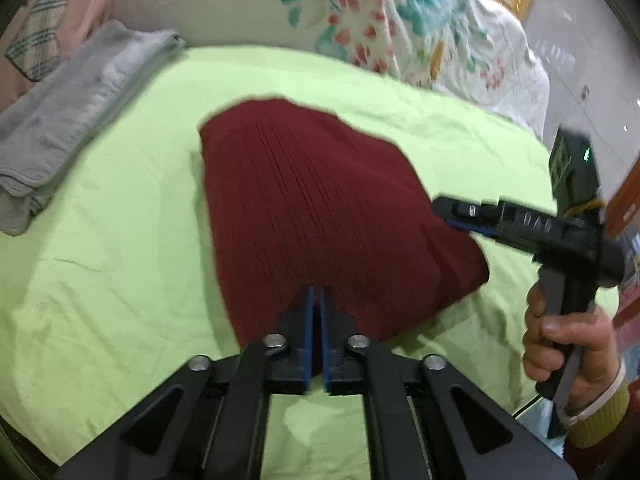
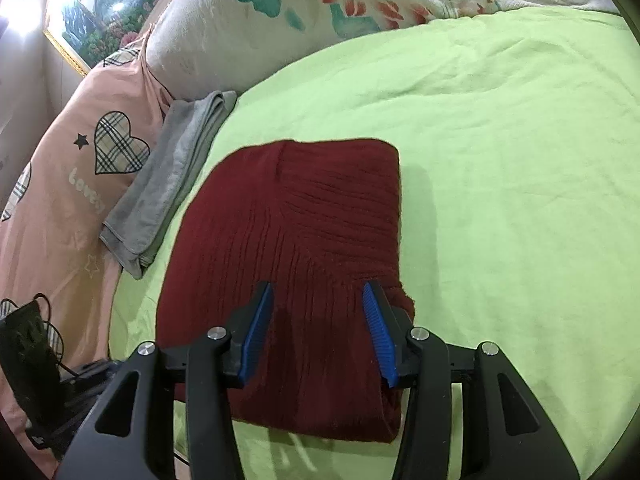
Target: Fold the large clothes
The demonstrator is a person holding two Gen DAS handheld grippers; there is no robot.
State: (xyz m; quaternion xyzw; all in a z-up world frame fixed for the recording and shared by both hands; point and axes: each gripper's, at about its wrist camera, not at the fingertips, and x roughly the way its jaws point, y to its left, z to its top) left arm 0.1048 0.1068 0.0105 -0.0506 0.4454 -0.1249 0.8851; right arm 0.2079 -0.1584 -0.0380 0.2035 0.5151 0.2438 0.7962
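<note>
You are working over a folded dark red knit sweater (image 1: 320, 208) that is lying flat on the light green sheet (image 1: 120, 280). Your left gripper (image 1: 317, 300) is sitting at the sweater's near edge with its blue pads drawn almost together; a thin strip of red is showing in the narrow gap, but you cannot tell whether cloth is actually being pinched. Your right gripper (image 2: 318, 300) is hovering over the sweater's near half with its blue pads spread wide, red knit showing between them, nothing being clamped. In the left wrist view, the right gripper is reaching in from the right, its tip at the sweater's right edge. A folded grey garment (image 2: 172, 184) is lying beyond the sweater's left side, beside a pink pillow (image 2: 68, 184).
</note>
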